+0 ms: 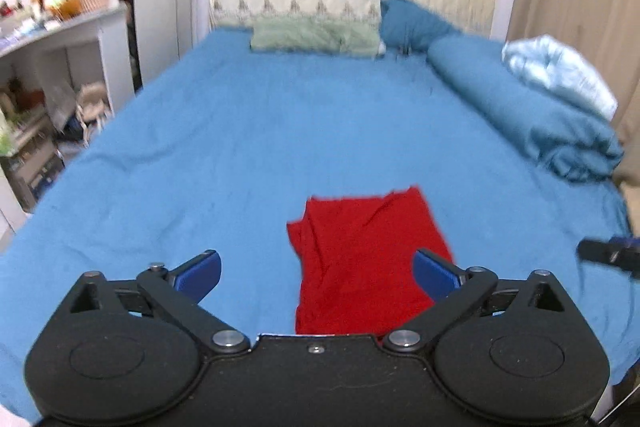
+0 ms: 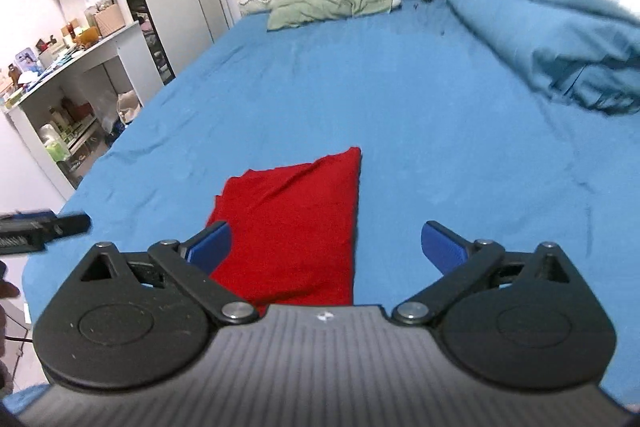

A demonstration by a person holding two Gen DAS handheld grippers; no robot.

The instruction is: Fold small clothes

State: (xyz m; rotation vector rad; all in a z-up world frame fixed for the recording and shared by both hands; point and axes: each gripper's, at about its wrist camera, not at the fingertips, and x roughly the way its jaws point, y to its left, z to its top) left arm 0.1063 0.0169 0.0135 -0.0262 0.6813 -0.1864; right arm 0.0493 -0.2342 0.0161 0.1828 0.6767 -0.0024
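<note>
A small red garment point(image 1: 360, 259) lies folded into a narrow strip on the blue bed sheet point(image 1: 240, 147), near the front edge. It also shows in the right wrist view point(image 2: 296, 223). My left gripper point(image 1: 318, 277) is open and empty, held above the garment's left part. My right gripper point(image 2: 326, 247) is open and empty, above the garment's right edge. The right gripper's tip shows at the right edge of the left wrist view point(image 1: 608, 253). The left gripper's tip shows at the left of the right wrist view point(image 2: 44, 225).
A rolled blue duvet point(image 1: 532, 111) with a pale blue cloth point(image 1: 560, 71) lies along the right side. A green pillow point(image 1: 316, 37) and a blue pillow point(image 1: 412, 23) lie by the headboard. A cluttered white desk point(image 2: 76, 59) and shelves stand left of the bed.
</note>
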